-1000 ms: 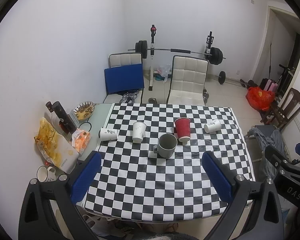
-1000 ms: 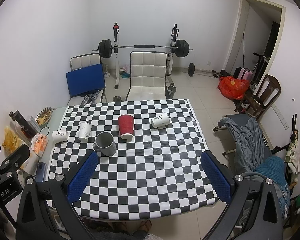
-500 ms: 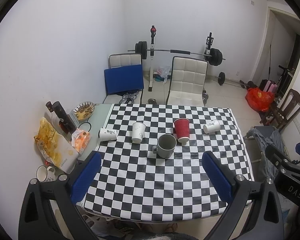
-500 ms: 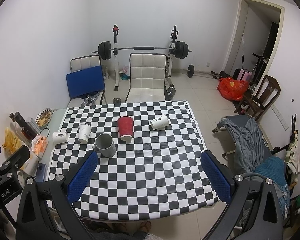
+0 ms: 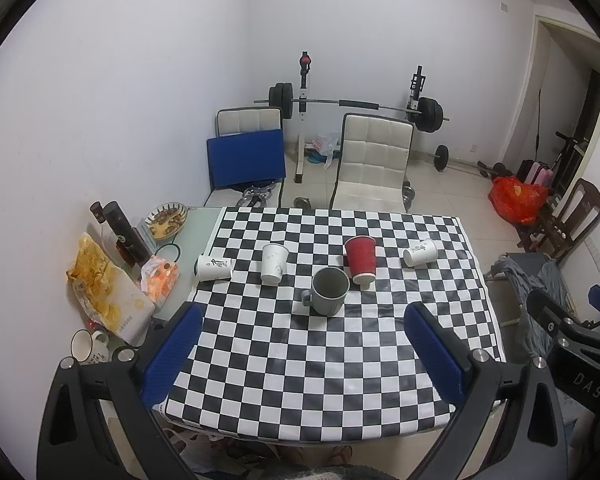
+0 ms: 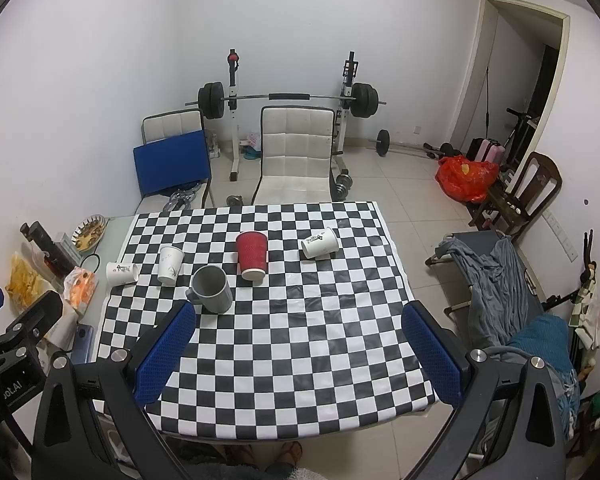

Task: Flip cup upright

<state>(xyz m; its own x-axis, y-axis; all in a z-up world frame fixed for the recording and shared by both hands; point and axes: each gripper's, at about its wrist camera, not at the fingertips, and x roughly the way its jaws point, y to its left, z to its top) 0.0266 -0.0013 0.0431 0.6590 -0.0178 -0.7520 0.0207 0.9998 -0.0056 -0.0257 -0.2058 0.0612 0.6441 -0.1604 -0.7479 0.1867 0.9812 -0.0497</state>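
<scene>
On the checkered table (image 5: 332, 360) (image 6: 292, 352) a red paper cup (image 5: 361, 259) (image 6: 253, 256) stands upside down. A white paper cup (image 5: 273, 263) (image 6: 169, 264) stands upside down to its left. Two more white cups lie on their sides, one at the left edge (image 5: 214, 268) (image 6: 121, 273) and one at the right (image 5: 420, 252) (image 6: 319, 242). A grey mug (image 5: 327, 291) (image 6: 212, 289) stands upright. My left gripper (image 5: 304, 354) and right gripper (image 6: 296, 356) are both open and empty, high above the table's near side.
A side surface left of the table holds a chip bag (image 5: 100, 292), dark bottles (image 5: 120, 232), a snack bowl (image 5: 166, 220) and a white mug (image 5: 86, 346). Chairs (image 5: 372, 160) and a barbell rack stand behind the table. A cot with clothes (image 6: 496, 276) stands at the right.
Both views have shifted slightly; the table and cups sit a little further away in frame. No cup has moved and both grippers stay open.
</scene>
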